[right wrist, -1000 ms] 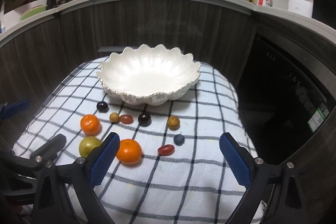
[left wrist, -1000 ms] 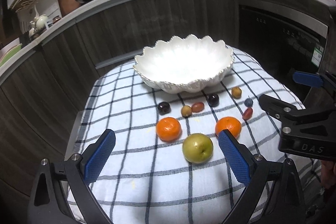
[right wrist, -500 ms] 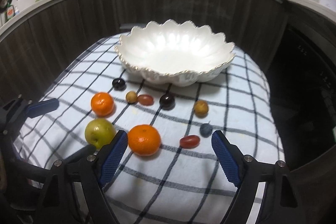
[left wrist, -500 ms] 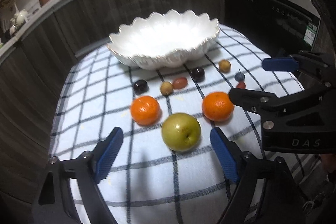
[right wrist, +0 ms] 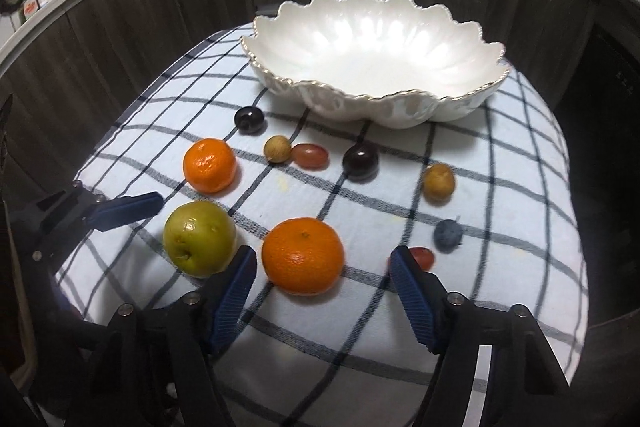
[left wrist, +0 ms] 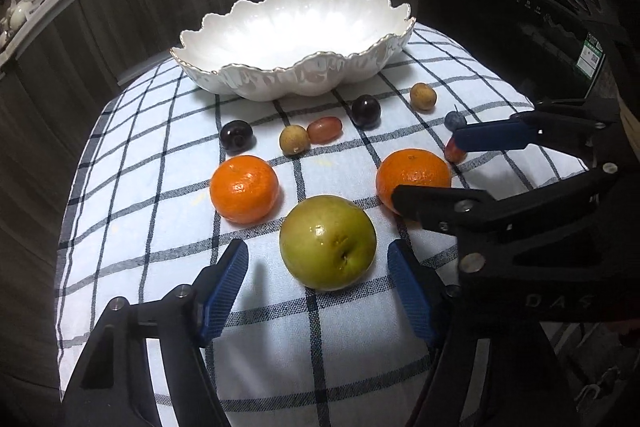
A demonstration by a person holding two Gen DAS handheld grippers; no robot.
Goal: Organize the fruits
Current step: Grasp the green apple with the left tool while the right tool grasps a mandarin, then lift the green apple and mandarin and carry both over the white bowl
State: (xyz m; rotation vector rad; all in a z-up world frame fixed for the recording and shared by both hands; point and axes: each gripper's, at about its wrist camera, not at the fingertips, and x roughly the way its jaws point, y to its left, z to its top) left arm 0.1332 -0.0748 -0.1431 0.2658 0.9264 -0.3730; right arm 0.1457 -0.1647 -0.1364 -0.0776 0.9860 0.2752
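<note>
We see the green apple (left wrist: 328, 242) lying on the checked cloth (left wrist: 160, 227), between the spread blue pads of the left gripper (left wrist: 318, 289), not touched. Just beside it, an orange (right wrist: 303, 255) lies between the wide-open jaws of the right gripper (right wrist: 323, 293). A second orange (left wrist: 244, 188) and small fruits lie near the white scalloped bowl (left wrist: 200, 47), which holds no fruit.
</note>
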